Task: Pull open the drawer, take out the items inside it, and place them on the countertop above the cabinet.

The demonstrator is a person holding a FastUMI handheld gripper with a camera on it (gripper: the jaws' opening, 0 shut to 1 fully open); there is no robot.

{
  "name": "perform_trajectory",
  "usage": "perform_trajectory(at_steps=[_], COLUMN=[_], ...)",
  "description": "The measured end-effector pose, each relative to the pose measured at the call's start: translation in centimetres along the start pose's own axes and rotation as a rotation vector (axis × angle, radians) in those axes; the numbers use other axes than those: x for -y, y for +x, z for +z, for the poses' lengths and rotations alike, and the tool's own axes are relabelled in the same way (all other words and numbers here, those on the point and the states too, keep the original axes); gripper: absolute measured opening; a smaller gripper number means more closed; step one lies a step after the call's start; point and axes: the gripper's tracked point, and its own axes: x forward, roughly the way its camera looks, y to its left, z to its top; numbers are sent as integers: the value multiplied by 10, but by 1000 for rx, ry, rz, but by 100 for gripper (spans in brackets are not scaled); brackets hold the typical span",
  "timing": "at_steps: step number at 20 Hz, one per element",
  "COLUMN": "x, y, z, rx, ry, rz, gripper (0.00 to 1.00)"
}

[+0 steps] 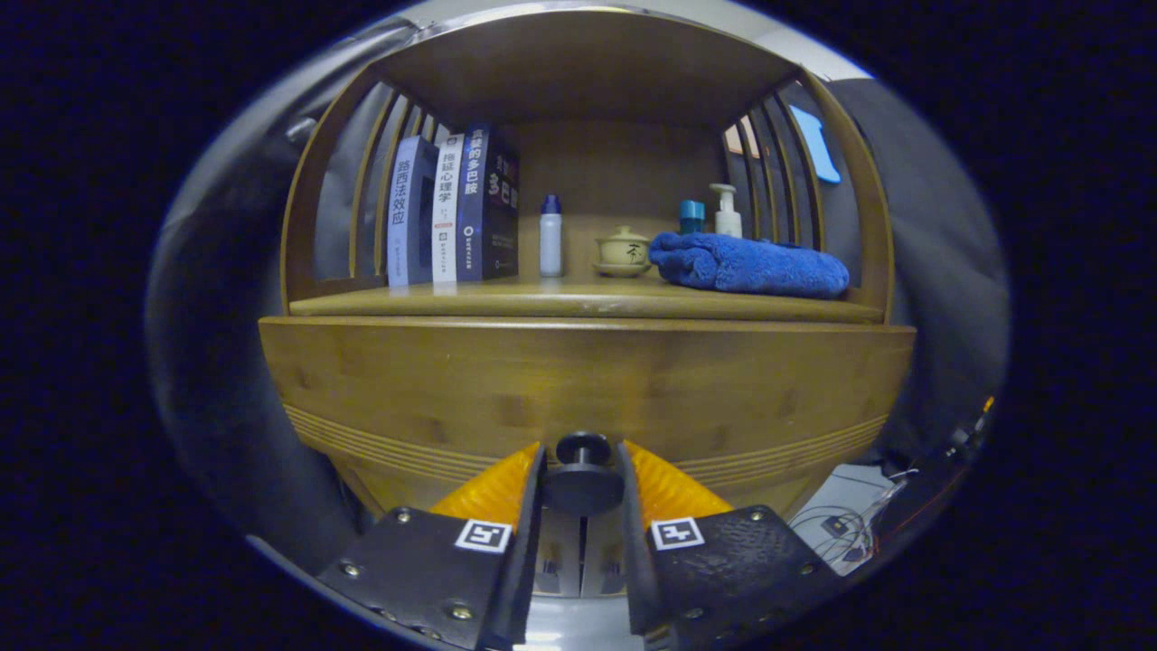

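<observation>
The wooden drawer front [434,389] stands close ahead of me, with its dark round knob [583,488] low in the middle. My gripper [583,449] has one finger on each side of the knob, and both press against its wide disc. The drawer looks closed, and its inside is hidden. Just above the drawer front runs the cabinet's countertop [506,303].
On the countertop, from left to right, stand three upright books [452,212], a small white bottle [550,237] and a lidded tea cup [623,249]. Then comes a folded blue towel [750,264], with a teal-capped jar [691,215] and a pump bottle [726,212] behind it. Slatted sides and a roof enclose the shelf. Cables [845,529] lie on the floor at the right.
</observation>
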Motion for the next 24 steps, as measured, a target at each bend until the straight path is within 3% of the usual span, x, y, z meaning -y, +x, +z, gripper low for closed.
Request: perform_trajectory(at_steps=[2,4,5,14,24], x=[-1,0,0,0,0], y=[1,-8,-6,-88,-136], z=[-4,-5,-5,-18,-36], rx=[-28,-62,-71,-39,-32], ry=[-15,-71,-67,-29,-28], rz=[5,-12,-14,-27,-21], gripper=[33,32,25,25,25])
